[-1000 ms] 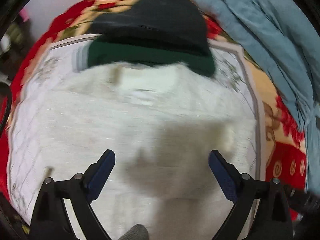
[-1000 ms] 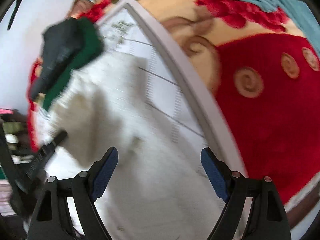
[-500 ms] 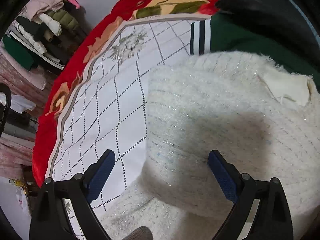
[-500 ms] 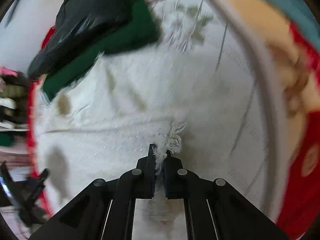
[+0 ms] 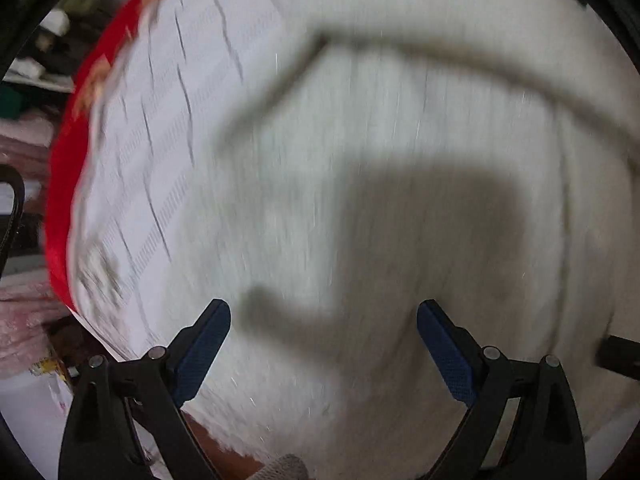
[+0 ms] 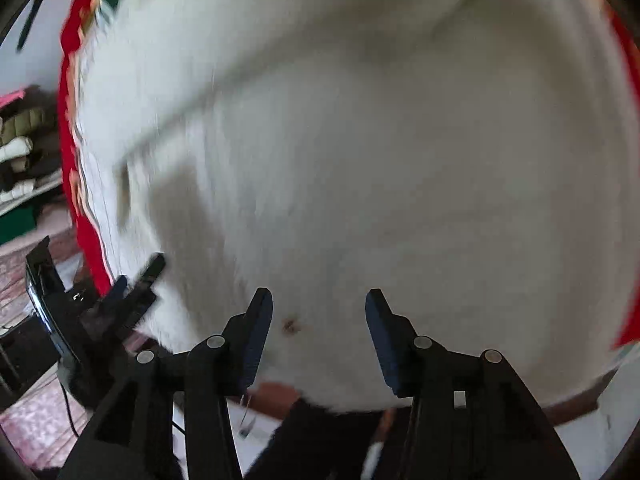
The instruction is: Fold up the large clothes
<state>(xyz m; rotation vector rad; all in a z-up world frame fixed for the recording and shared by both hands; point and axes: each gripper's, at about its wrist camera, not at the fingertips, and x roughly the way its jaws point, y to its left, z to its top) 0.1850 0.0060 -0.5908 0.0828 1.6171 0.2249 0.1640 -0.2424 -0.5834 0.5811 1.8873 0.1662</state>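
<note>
- Your left tongs [image 5: 323, 344] hang with jaws spread wide over the white fuzzy sweater [image 5: 400, 208], gripping nothing; their shadow falls across the knit just ahead of the blue pads [image 5: 202, 354].
- Your right tongs [image 6: 319, 332] are also parted, less widely, and empty, poised above the sweater's [image 6: 360, 160] near hem, where a small brown spot [image 6: 289, 325] sits between the pads.
- The sweater lies spread on the bed, covering most of the white checked sheet [image 5: 160, 152]; a strip of sheet shows along the bed's left side.
- A red blanket [image 5: 64, 184] edges the bed's left side under the sheet.
- In the right wrist view, the left tongs [image 6: 136, 288] appear at the bed's near left corner, by the sweater's edge.
- Both views are motion-blurred; the folds in the knit are soft and hard to read.
- Stacked clothes [image 6: 20, 152] sit beyond the bed's left edge.
</note>
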